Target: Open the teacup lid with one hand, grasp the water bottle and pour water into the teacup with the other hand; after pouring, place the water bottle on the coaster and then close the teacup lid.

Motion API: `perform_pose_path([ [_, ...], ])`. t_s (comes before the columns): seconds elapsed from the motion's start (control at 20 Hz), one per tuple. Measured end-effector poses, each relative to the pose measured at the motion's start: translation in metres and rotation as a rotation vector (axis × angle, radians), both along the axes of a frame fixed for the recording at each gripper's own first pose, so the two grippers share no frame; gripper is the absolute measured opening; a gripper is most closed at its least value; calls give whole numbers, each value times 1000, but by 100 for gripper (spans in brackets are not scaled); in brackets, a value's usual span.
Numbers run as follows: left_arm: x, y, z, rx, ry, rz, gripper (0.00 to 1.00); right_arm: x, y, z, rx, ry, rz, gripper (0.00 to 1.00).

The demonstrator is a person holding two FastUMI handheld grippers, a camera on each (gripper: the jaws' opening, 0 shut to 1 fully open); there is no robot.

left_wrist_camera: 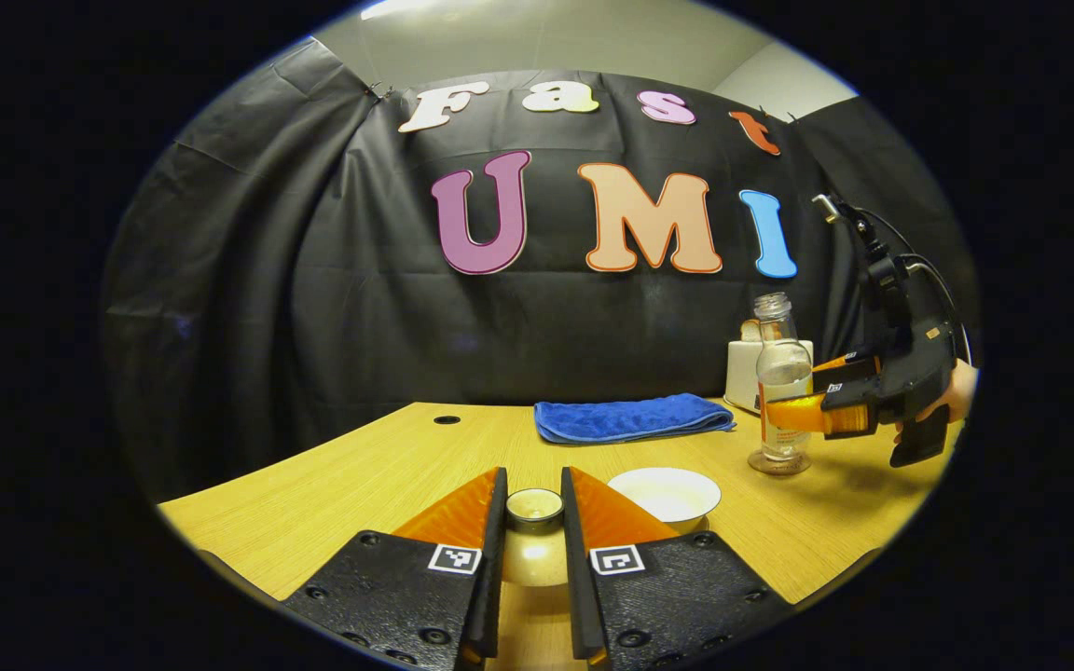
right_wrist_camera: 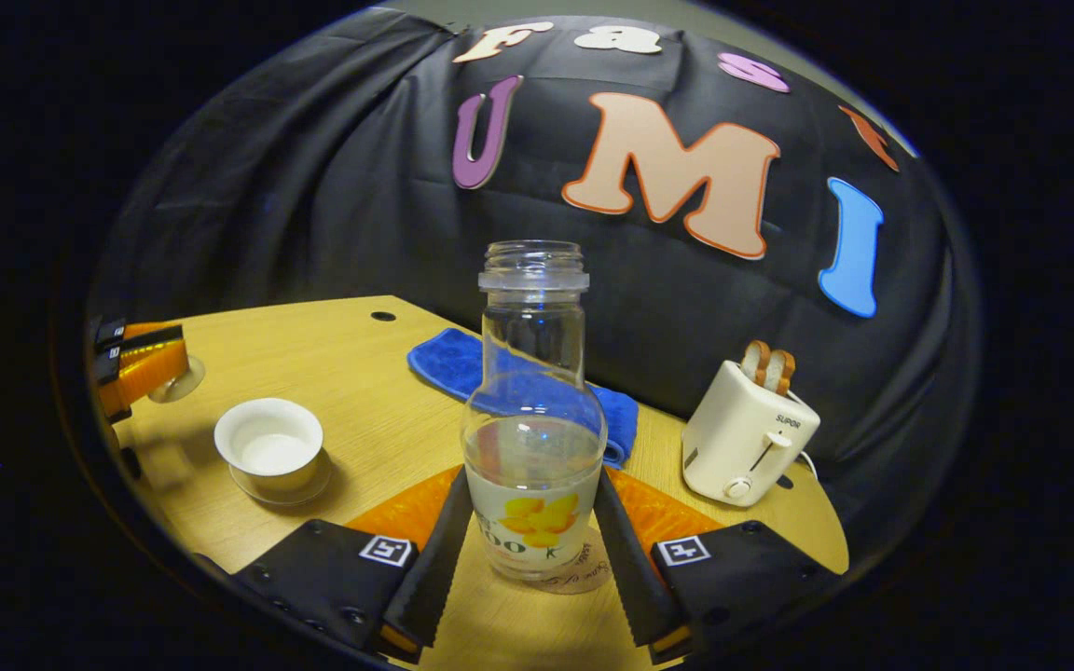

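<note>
1. The water bottle (right_wrist_camera: 534, 410), clear glass, uncapped and partly filled, stands upright on a round coaster (right_wrist_camera: 584, 573) on the wooden surface (right_wrist_camera: 360, 373) (a flower print decorates its frosted lower part).
2. The right gripper (right_wrist_camera: 526, 550) has its fingers (right_wrist_camera: 430, 559) on either side of the bottle's lower body, close against the glass; whether both press on it cannot be told from the right gripper view. In the left gripper view the same gripper (left_wrist_camera: 812, 415), held by a hand (left_wrist_camera: 952, 396), reaches the bottle (left_wrist_camera: 782, 382) from the side at mid-height.
3. Left of the bottle in the right gripper view, the white teacup (right_wrist_camera: 268, 447) sits open on its saucer, well apart from the bottle.
4. Farther left of the teacup, the left gripper (right_wrist_camera: 150, 368) holds the teacup lid (right_wrist_camera: 178, 380) off the cup. In the left gripper view its fingers (left_wrist_camera: 490, 550) are clamped on the lid's knob (left_wrist_camera: 534, 508), with the lid's dome below it between them, and the teacup (left_wrist_camera: 665, 494) lies just beyond to the right.
5. Behind the bottle lies a folded blue towel (right_wrist_camera: 462, 368).
6. Right of the bottle stands a white toaster (right_wrist_camera: 747, 433) with slices of bread (right_wrist_camera: 768, 365) in its slots (near the black cloth wall).
</note>
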State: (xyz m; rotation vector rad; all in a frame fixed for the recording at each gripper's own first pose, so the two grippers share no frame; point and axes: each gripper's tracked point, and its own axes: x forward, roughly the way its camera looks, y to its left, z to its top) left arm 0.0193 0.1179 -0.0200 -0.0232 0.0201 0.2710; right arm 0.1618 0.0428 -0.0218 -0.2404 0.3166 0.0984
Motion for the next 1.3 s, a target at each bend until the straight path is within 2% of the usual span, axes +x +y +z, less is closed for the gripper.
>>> perform_pose_path([
  [0.15,0,0,-1,0,0,0,28,11,-20,-8,96,8,-62,80],
  [0.3,0,0,-1,0,0,0,28,17,-35,-22,135,26,-101,81],
  [0.65,0,0,-1,0,0,-1,28,19,-42,-35,162,16,-106,81],
  [0.7,0,0,-1,0,0,0,28,17,-42,-34,168,12,-105,78],
  [0.75,1,0,-2,0,0,-1,28,17,-42,-35,176,12,-102,82],
  [0.95,0,0,-1,0,0,-1,28,14,-42,-32,199,5,-85,80],
  [1.0,1,0,-1,0,0,-1,28,11,-43,-33,198,5,-88,85],
  [1.1,0,0,0,0,1,-1,28,9,-44,-32,209,-6,-93,88],
  [1.15,1,0,-1,0,1,-1,28,8,-44,-32,218,-9,-90,84],
  [1.2,1,0,-1,0,1,-1,28,7,-44,-32,221,-10,-88,88],
  [1.25,1,0,0,0,2,-1,27,5,-44,-32,222,-12,-86,84],
  [1.3,0,0,0,-1,0,-1,28,1,-45,-31,221,-18,-86,92],
])
